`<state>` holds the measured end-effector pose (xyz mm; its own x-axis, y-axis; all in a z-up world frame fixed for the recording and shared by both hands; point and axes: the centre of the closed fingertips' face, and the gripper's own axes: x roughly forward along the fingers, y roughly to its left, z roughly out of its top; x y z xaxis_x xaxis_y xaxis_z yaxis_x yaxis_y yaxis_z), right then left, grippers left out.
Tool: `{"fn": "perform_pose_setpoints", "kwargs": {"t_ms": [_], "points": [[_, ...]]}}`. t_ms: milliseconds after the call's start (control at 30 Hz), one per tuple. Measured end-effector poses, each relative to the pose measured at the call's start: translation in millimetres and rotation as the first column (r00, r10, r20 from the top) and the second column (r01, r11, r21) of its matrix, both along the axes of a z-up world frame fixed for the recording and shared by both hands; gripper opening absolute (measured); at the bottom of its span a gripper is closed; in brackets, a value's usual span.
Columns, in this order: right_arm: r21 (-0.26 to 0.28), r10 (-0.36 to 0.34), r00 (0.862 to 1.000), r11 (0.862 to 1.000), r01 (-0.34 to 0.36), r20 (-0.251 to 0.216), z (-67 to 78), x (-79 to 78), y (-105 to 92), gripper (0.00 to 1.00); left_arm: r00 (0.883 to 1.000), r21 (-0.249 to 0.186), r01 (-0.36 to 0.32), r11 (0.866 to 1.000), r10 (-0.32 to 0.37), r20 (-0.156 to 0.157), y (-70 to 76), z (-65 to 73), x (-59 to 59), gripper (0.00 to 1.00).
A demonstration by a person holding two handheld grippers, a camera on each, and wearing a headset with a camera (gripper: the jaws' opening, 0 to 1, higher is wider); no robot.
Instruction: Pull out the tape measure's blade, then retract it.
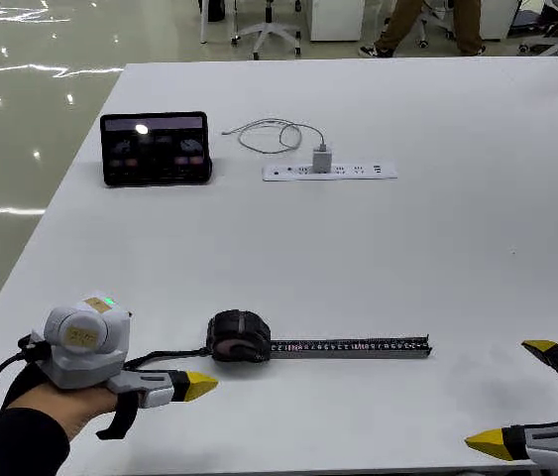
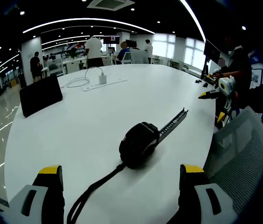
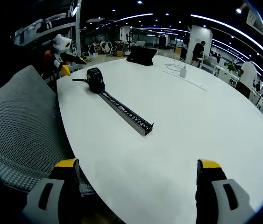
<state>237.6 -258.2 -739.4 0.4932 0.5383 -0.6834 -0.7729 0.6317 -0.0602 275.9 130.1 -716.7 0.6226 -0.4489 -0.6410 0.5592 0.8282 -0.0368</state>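
Left tongs [image 2: 121,171] and right tongs [image 1: 514,395] both gape wide and empty; the pull looks done.
Your left tongs sit just short of the black, rounded rubber-cased tape measure [image 1: 239,335] on the white counter [image 1: 358,248], with its black wrist cord [image 1: 165,354] trailing toward them. Its dark, marked metal blade [image 1: 353,346] lies stretched flat to the right. Your right tongs hang well beyond its tip. You have retracting left to do, and nothing is gripped yet.

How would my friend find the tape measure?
Start at the big white table and look near its front edge, away from the tablet and power strip. The tape measure is the round black case there, the only thing with a long thin blade sticking out.
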Motion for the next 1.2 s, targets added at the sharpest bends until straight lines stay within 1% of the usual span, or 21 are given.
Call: {"fn": "perform_pose_setpoints", "kwargs": {"t_ms": [33, 67, 100, 133, 233, 267, 300, 367, 467, 533, 633, 733, 833, 900, 933, 1000, 1033, 1067, 1100, 1133, 1200], "points": [[-0.001, -0.001, 1.000, 1.000, 0.001, 0.000, 0.3, 0.0, 1.3, 1.00, 1.000, 0.004, -0.020, 1.000, 0.020, -0.001, 0.6, 0.0, 2.7, 1.00], [-0.001, 0.000, 1.000, 1.000, 0.000, -0.001, 0.5, 0.6, 2.8, 1.00, 0.999, 0.025, -0.045, 0.999, 0.045, -0.001, 3.0, -1.0, 6.5, 1.00], [-0.002, 0.002, 1.000, 1.000, -0.002, -0.003, 0.6, 1.6, 3.4, 1.00, 0.999, 0.046, -0.044, 0.998, 0.043, 0.019, 3.5, 0.6, 9.8, 1.00], [-0.001, 0.004, 1.000, 1.000, -0.004, -0.007, 0.8, 2.2, 4.4, 1.00, 0.998, 0.050, -0.053, 0.997, 0.051, 0.039, 2.2, 3.5, 13.8, 1.00], [-0.005, 0.015, 1.000, 1.000, -0.015, -0.010, 0.7, 4.2, 8.8, 1.00, 0.996, 0.015, -0.081, 0.997, 0.080, 0.032, -4.5, 5.8, 22.2, 1.00], [-0.007, 0.020, 1.000, 1.000, -0.020, -0.012, 0.7, 4.3, 10.0, 1.00, 0.996, 0.001, -0.087, 0.996, 0.087, 0.011, -7.2, 3.9, 22.1, 1.00], [-0.006, 0.025, 1.000, 1.000, -0.025, -0.016, 0.0, 5.2, 11.4, 1.00, 0.996, -0.021, -0.088, 0.996, 0.088, -0.029, -13.5, 0.0, 20.6, 1.00], [-0.007, 0.028, 0.999, 1.000, -0.028, -0.018, -0.3, 7.5, 11.9, 1.00, 0.996, -0.021, -0.084, 0.996, 0.084, -0.018, -18.3, 0.2, 23.4, 1.00], [0.003, 0.030, 0.999, 1.000, -0.030, -0.015, 0.3, 10.2, 16.3, 1.00, 0.996, 0.016, -0.087, 0.996, 0.088, -0.013, -25.1, -4.5, 28.1, 1.00], [0.005, 0.033, 0.999, 0.999, -0.033, -0.012, -0.4, 12.4, 16.6, 1.00, 0.996, 0.025, -0.091, 0.995, 0.092, -0.011, -29.1, -6.7, 30.9, 1.00], [0.000, 0.039, 0.999, 0.999, -0.039, -0.019, -1.8, 14.4, 18.8, 1.00, 0.994, 0.034, -0.110, 0.993, 0.110, -0.005, -34.9, -9.1, 36.4, 1.00], [-0.004, 0.049, 0.999, 0.999, -0.049, -0.019, -0.9, 17.9, 21.2, 1.00, 0.989, 0.035, -0.151, 0.988, 0.151, 0.004, -38.6, -11.3, 42.1, 1.00], [-0.012, 0.068, 0.998, 0.998, -0.068, -0.011, -0.4, 20.8, 24.8, 1.00, 0.983, 0.042, -0.182, 0.982, 0.181, 0.008, -42.9, -14.6, 43.5, 1.00], [-0.020, 0.071, 0.997, 0.997, -0.072, -0.016, -2.0, 24.4, 25.7, 1.00, 0.982, 0.067, -0.188, 0.980, 0.187, 0.029, -45.8, -16.4, 43.9, 1.00], [-0.020, 0.072, 0.997, 0.997, -0.072, -0.017, -2.1, 25.6, 26.0, 1.00, 0.982, 0.068, -0.190, 0.979, 0.188, 0.029, -47.9, -17.5, 43.3, 1.00], [-0.022, 0.079, 0.997, 0.997, -0.079, -0.015, -2.3, 28.7, 27.2, 1.00, 0.982, 0.050, -0.188, 0.981, 0.187, 0.024, -55.9, -19.3, 40.6, 1.00], [-0.026, 0.083, 0.996, 0.996, -0.083, -0.016, -2.7, 30.1, 27.7, 1.00, 0.986, 0.020, -0.168, 0.986, 0.168, 0.004, -65.2, -21.9, 37.2, 1.00], [-0.029, 0.091, 0.996, 0.995, -0.091, -0.017, -3.1, 31.1, 29.3, 1.00, 0.985, 0.022, -0.171, 0.985, 0.171, 0.001, -68.4, -24.4, 34.5, 1.00], [-0.033, 0.097, 0.995, 0.995, -0.098, -0.018, -3.2, 30.6, 31.5, 1.00, 0.985, 0.024, -0.172, 0.985, 0.172, 0.007, -71.0, -25.3, 32.9, 1.00], [-0.040, 0.105, 0.994, 0.994, -0.106, -0.022, -4.3, 31.6, 32.3, 1.00, 0.984, 0.031, -0.180, 0.983, 0.179, 0.022, -73.0, -25.7, 32.5, 1.00], [-0.050, 0.114, 0.993, 0.992, -0.115, -0.024, -5.7, 34.3, 31.9, 1.00, 0.978, 0.022, -0.205, 0.978, 0.204, 0.042, -74.1, -22.9, 33.9, 1.00]]}}
